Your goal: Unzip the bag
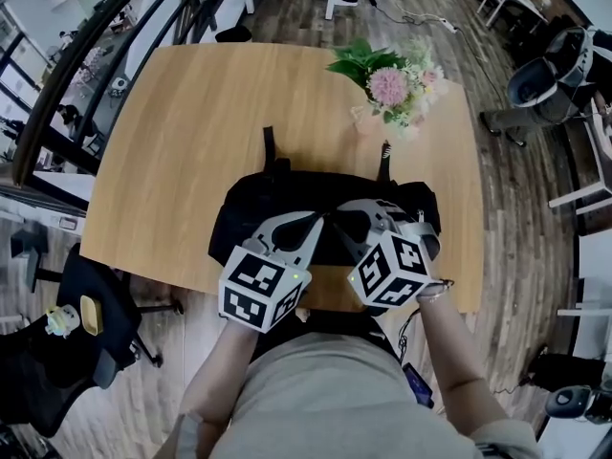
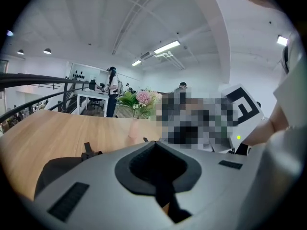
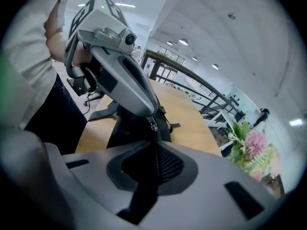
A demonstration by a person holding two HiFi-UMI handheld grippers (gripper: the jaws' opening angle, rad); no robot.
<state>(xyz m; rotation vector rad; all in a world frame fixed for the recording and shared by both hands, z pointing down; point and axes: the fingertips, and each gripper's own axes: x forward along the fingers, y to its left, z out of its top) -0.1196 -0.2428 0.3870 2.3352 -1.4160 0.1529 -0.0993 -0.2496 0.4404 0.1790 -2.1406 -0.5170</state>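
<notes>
Left tongs [image 1: 320,220] clench the zipper pull [image 3: 153,127], right tongs [image 1: 337,220] pinch the black bag [image 1: 237,226] just beside it

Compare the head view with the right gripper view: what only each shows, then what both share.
Head view only: the office chair, the marker cube on the right gripper. Right gripper view only: the zipper running from the left gripper into the right gripper's closed fingers, ceiling lights. Both: black bag, flowers, table, left gripper.
</notes>
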